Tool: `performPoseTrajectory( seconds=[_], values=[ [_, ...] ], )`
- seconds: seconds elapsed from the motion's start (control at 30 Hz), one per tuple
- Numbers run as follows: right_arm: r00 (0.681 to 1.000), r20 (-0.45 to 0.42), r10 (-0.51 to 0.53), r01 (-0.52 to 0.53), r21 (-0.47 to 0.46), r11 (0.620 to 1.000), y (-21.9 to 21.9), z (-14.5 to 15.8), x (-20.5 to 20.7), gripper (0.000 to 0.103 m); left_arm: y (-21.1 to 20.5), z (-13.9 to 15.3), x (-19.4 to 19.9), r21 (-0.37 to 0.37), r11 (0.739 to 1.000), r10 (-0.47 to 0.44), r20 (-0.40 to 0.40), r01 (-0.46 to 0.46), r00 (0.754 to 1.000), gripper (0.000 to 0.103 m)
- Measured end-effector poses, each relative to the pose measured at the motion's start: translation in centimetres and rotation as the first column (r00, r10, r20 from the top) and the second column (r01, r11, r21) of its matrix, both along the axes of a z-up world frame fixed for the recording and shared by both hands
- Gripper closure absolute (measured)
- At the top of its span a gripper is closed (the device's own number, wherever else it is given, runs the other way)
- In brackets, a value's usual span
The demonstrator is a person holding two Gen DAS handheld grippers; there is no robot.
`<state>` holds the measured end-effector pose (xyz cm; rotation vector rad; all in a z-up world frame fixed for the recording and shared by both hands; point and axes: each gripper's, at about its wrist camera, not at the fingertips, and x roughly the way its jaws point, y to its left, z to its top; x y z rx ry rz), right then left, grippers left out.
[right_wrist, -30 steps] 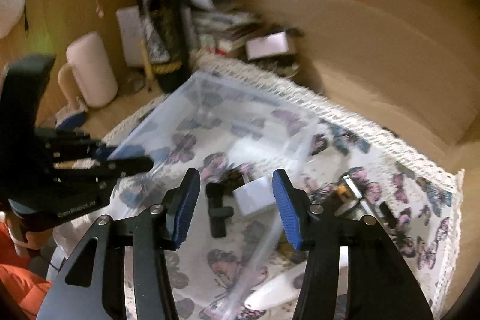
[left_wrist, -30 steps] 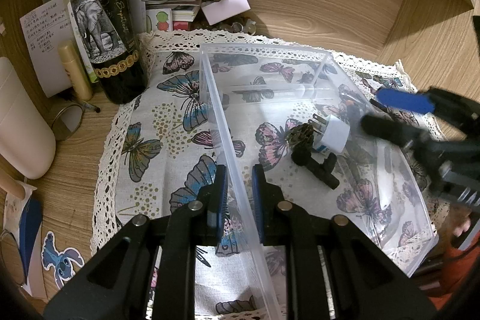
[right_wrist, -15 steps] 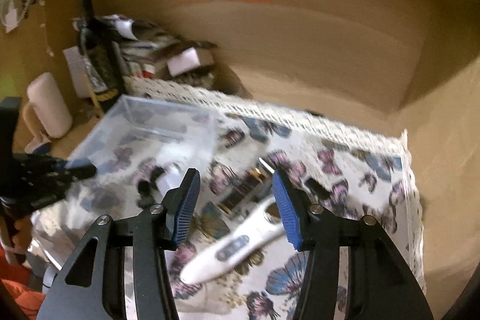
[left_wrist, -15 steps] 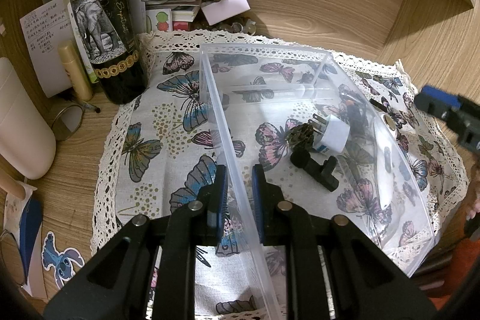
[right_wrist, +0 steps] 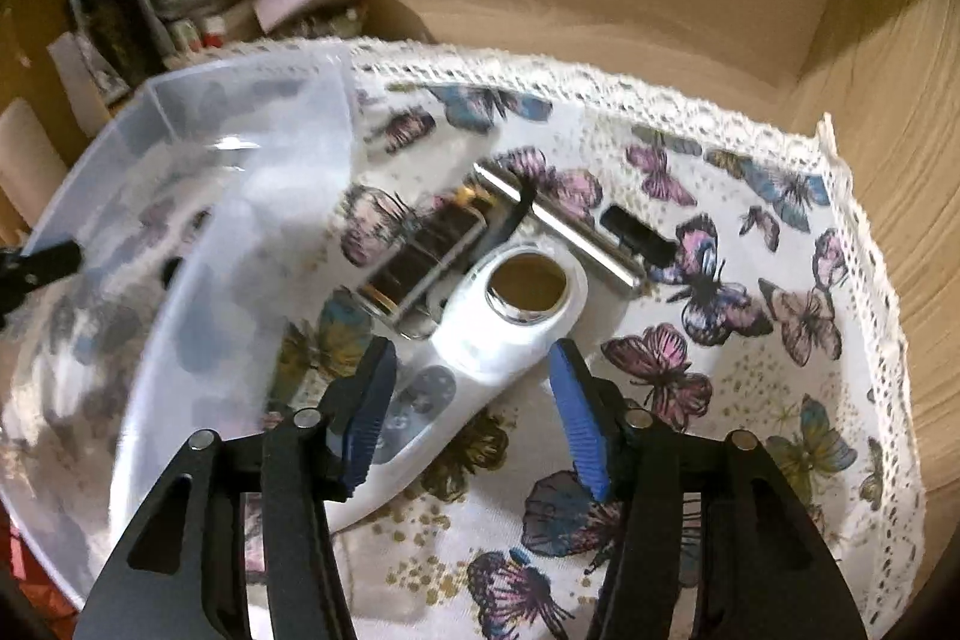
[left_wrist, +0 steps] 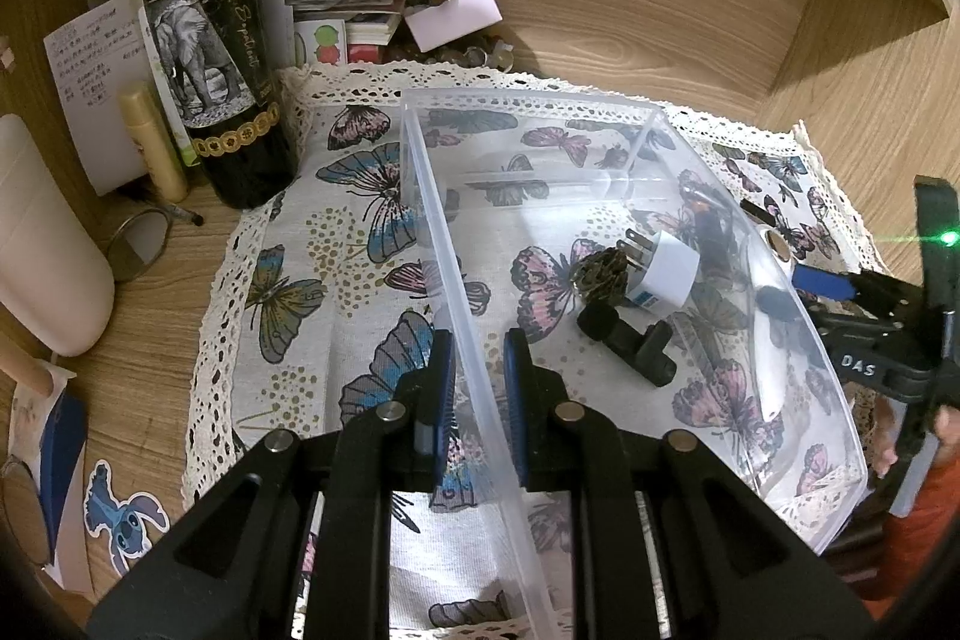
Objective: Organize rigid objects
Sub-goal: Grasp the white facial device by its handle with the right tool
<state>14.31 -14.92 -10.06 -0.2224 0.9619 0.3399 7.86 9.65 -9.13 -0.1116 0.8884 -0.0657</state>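
plug adapter (left_wrist: 666, 274) in bin (left_wrist: 528, 100), bottle (left_wrist: 210, 58) left

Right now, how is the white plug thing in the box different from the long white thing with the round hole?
The white plug adapter lies inside the clear plastic box; the white handheld device lies outside it on the butterfly cloth. The adapter is short and stubby with metal prongs; the device is long, with buttons and a round metal-ringed opening. No gripper is near the adapter; the open right gripper straddles the device. Both are white.
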Motion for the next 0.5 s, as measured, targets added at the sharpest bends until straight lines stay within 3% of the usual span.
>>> performPoseTrajectory(
  seconds=[0.23,0.4,0.5],
  values=[
    [1.000,-0.030,-0.010,0.011,0.021,1.000,-0.9,-1.0,0.6,0.052,0.0,0.0,-0.1,0.001,1.000,0.000,0.000,0.000,1.000,0.086],
    [1.000,-0.011,-0.021,0.021,-0.001,1.000,-1.4,-1.5,0.8,0.069,0.0,0.0,-0.1,0.001,1.000,0.000,0.000,0.000,1.000,0.086],
    [1.000,0.002,-0.021,0.021,0.000,1.000,-1.7,-1.4,0.8,0.071,0.0,0.0,-0.1,0.001,1.000,-0.001,0.000,0.001,1.000,0.086]
  ],
)
